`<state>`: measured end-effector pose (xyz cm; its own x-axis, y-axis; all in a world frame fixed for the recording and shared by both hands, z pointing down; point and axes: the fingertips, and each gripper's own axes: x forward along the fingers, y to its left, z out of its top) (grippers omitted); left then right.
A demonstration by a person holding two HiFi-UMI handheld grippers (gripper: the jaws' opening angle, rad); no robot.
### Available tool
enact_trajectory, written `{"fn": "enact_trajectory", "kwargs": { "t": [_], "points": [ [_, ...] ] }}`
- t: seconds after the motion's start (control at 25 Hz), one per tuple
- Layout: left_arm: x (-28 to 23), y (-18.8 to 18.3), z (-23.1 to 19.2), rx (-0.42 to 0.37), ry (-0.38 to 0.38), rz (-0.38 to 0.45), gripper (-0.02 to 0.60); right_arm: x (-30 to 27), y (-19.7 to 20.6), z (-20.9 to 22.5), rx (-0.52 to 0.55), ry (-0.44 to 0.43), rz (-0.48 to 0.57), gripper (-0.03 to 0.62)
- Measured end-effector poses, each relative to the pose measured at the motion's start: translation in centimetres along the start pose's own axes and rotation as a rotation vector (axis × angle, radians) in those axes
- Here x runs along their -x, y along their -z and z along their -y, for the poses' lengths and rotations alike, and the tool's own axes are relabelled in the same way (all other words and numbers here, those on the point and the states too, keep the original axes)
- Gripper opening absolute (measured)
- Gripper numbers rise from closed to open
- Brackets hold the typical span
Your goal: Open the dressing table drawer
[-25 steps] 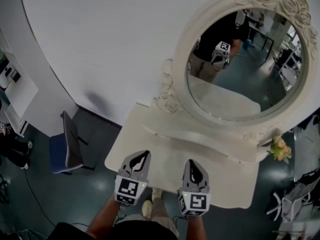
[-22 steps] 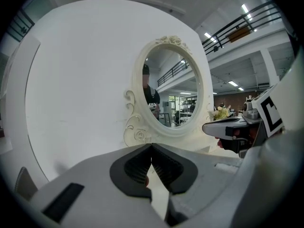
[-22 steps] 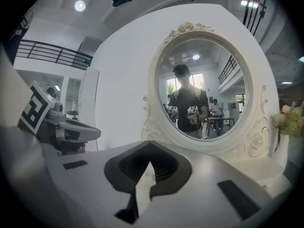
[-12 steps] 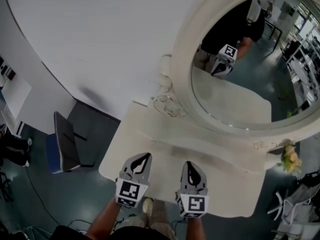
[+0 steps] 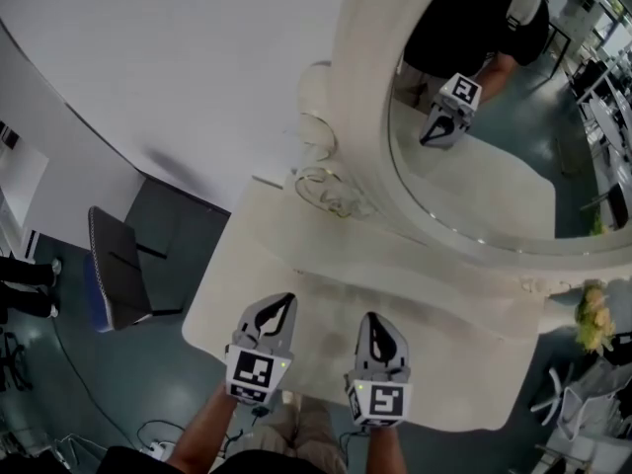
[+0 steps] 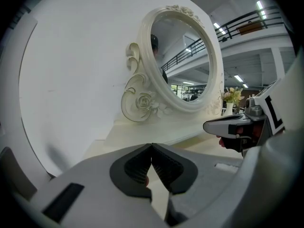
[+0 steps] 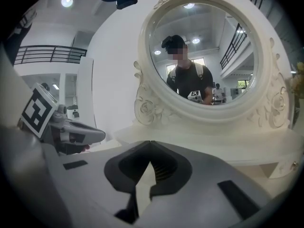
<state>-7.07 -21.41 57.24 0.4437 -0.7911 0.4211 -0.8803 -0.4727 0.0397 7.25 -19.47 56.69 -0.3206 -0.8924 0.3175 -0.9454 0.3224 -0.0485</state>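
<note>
The cream dressing table (image 5: 259, 255) carries a big oval mirror (image 5: 494, 181) in a carved frame. Its drawer front is hidden under the top's near edge in the head view. My left gripper (image 5: 279, 307) and right gripper (image 5: 379, 326) hover side by side over the near part of the top, both shut with nothing between the jaws. The left gripper view looks past its shut gripper (image 6: 151, 148) along the top to the mirror (image 6: 183, 56), with the right gripper (image 6: 237, 127) beside it. The right gripper view shows its shut gripper (image 7: 150, 145) and a small knob (image 7: 293, 165) on the raised shelf.
A dark chair (image 5: 114, 270) stands on the floor left of the table. A vase of flowers (image 5: 592, 319) sits at the table's right end. Carved scrollwork (image 5: 331, 191) rises at the mirror's left foot. Cables (image 5: 158, 440) lie on the floor near my feet.
Both grippers have sunk together toward the near part of the table top, still shut. The head view has closed in on the table, so the mirror fills more of it.
</note>
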Motion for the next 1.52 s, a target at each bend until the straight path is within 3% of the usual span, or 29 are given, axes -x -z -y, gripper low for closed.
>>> {"fn": "enact_trajectory", "kwargs": {
  "t": [0.64,0.96,1.52],
  "points": [
    [-5.0,4.8,-1.4,0.036,-0.037,-0.097,0.005,-1.9,3.1,1.3,-0.032,-0.011,-0.051,-0.002],
    [-7.3,6.0,-2.1,0.033,-0.054,-0.139,0.107,-1.9,3.6,2.3,-0.042,0.004,-0.067,-0.002],
    [-8.9,6.7,-2.6,0.026,-0.09,-0.16,0.109,-1.9,3.9,3.6,-0.061,0.015,-0.071,-0.002]
  ]
}}
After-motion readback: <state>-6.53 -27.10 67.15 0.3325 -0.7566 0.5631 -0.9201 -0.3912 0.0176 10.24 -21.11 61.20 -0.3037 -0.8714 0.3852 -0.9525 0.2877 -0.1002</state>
